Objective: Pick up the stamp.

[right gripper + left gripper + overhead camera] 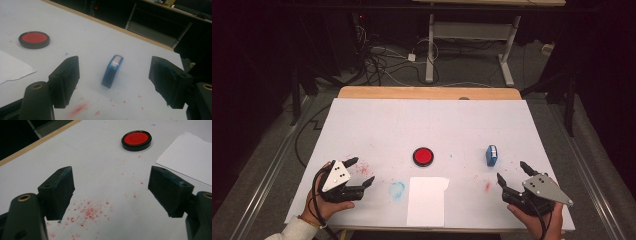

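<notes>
A round black pad with a red face (423, 156) (136, 140) (34, 39) lies at the table's middle. Just in front of it lies a white paper sheet (427, 199) (190, 160) (11, 68). A small blue block (491, 155) (112, 71) stands on its edge to the right. My left gripper (360, 171) (111, 191) rests near the front left, open and empty, over red specks. My right gripper (511, 171) (115, 81) is at the front right, open, pointing at the blue block, which stands a little beyond its jaws.
The white table top (392, 125) carries a blue smudge (397, 190) left of the paper and red smears (487, 186) (78, 109). A wooden edge (427, 93) runs along the far side. Cables and a desk frame (472, 35) lie on the floor beyond.
</notes>
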Action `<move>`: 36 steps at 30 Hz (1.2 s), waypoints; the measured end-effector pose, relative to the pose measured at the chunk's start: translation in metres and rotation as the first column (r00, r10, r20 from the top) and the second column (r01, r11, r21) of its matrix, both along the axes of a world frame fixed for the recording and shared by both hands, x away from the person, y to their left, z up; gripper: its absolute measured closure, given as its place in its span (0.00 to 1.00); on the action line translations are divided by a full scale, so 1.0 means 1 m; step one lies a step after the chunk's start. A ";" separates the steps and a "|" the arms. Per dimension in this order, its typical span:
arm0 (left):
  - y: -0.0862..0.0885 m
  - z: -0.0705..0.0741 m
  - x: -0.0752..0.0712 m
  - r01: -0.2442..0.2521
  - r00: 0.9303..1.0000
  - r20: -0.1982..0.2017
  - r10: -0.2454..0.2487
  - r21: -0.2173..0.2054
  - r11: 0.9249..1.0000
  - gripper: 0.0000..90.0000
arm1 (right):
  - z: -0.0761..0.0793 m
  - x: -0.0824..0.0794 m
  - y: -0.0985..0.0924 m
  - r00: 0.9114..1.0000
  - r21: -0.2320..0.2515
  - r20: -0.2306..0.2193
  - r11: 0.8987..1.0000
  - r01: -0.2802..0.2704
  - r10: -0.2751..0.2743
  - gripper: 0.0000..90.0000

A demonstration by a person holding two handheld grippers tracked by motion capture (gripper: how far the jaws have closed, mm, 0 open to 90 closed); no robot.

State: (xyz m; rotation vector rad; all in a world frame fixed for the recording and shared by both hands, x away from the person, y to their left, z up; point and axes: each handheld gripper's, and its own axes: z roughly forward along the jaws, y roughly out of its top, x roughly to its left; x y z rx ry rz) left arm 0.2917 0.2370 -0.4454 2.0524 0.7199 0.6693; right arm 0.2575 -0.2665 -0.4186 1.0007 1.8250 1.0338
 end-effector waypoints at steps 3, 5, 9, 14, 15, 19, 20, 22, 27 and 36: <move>0.001 -0.001 0.000 0.002 1.000 -0.005 -0.002 -0.009 1.000 0.22 | -0.002 0.000 -0.001 1.000 -0.002 -0.015 1.000 0.006 -0.006 0.28; 0.002 -0.002 0.001 -0.007 1.000 -0.018 0.007 -0.021 1.000 0.22 | -0.002 0.001 -0.002 0.999 0.004 -0.034 1.000 0.007 -0.007 0.28; 0.003 -0.004 0.003 -0.020 0.999 -0.032 0.019 -0.031 0.999 0.22 | -0.001 0.004 -0.003 0.998 0.000 -0.058 1.000 0.019 -0.019 0.28; 0.003 -0.007 0.005 -0.019 0.998 -0.053 0.019 -0.010 1.000 0.21 | 0.006 0.018 -0.002 0.994 -0.011 -0.108 1.000 0.022 -0.023 0.35; 0.002 -0.007 0.005 -0.023 0.998 -0.053 0.022 -0.017 1.000 0.21 | 0.008 0.023 0.000 0.991 -0.027 -0.130 1.000 0.011 -0.015 0.35; 0.000 -0.008 0.005 -0.018 0.998 -0.061 0.018 -0.004 1.000 0.21 | 0.015 0.038 0.005 0.985 -0.012 -0.169 1.000 0.029 -0.031 0.35; 0.000 -0.008 0.005 -0.012 0.998 -0.063 0.011 -0.003 1.000 0.21 | 0.016 0.042 0.006 0.982 -0.002 -0.183 0.999 0.038 -0.038 0.35; -0.001 -0.008 0.005 -0.012 0.998 -0.064 0.012 0.003 1.000 0.21 | 0.019 0.053 0.009 0.975 0.001 -0.220 0.999 0.044 -0.042 0.35; 0.001 -0.008 0.004 -0.009 0.997 -0.070 0.009 0.002 1.000 0.21 | 0.018 0.080 0.018 0.953 0.021 -0.293 0.996 0.086 -0.076 0.38; 0.001 -0.009 0.005 -0.013 0.996 -0.083 0.013 0.006 1.000 0.21 | -0.008 0.115 0.024 0.912 -0.007 -0.384 0.988 0.156 -0.147 0.45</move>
